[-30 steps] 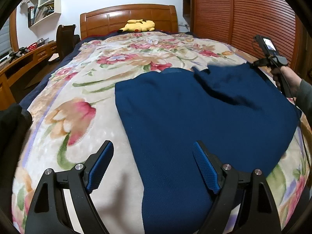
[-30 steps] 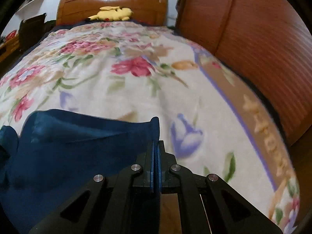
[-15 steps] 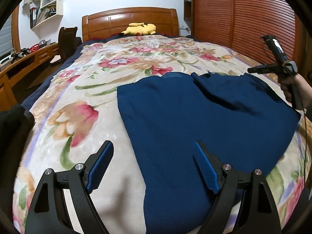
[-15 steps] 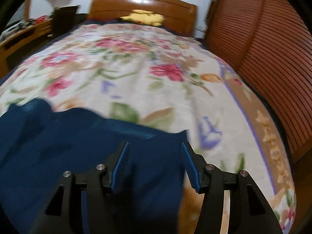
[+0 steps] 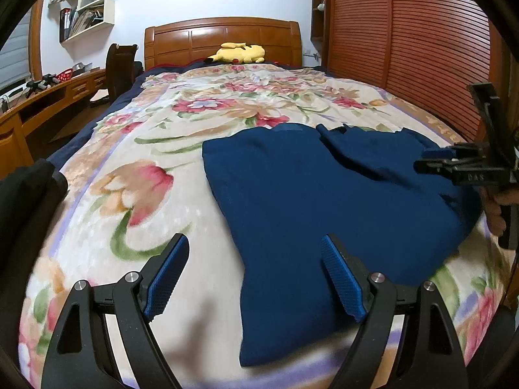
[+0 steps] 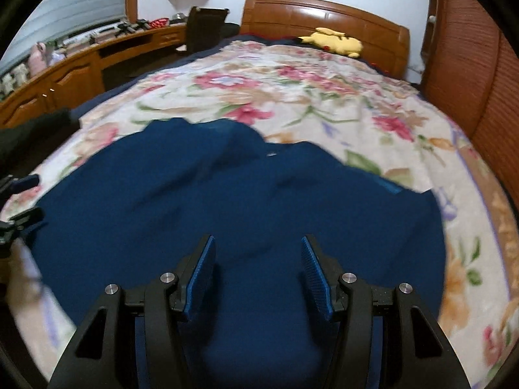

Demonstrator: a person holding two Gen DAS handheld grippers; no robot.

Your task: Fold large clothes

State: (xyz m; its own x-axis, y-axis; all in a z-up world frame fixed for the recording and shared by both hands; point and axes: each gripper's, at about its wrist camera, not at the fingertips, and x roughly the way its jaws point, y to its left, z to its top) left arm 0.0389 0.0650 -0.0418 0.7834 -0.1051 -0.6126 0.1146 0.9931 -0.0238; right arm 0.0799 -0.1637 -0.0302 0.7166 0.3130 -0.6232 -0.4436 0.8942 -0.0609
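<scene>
A dark blue sweater (image 5: 308, 201) lies spread on the floral bedspread (image 5: 136, 175), with one sleeve folded across its upper right part. My left gripper (image 5: 256, 275) is open and empty above the sweater's near left edge. My right gripper (image 6: 258, 275) is open and empty above the sweater (image 6: 227, 194); it also shows from the side in the left wrist view (image 5: 431, 160), over the sweater's right edge. The left gripper's fingertips (image 6: 26, 181) show at the left edge of the right wrist view.
A yellow plush toy (image 5: 238, 53) lies by the wooden headboard (image 5: 223, 37). A slatted wooden wardrobe (image 5: 405, 48) stands along the bed's right side. A wooden desk (image 5: 39, 103) and a dark chair (image 5: 121, 64) stand to the left. A black garment (image 5: 22, 201) lies at the left edge.
My right gripper was shut on the sweater's sleeve edge, opened and let it go, then drew back and turned left over the sweater. The left gripper has barely moved.
</scene>
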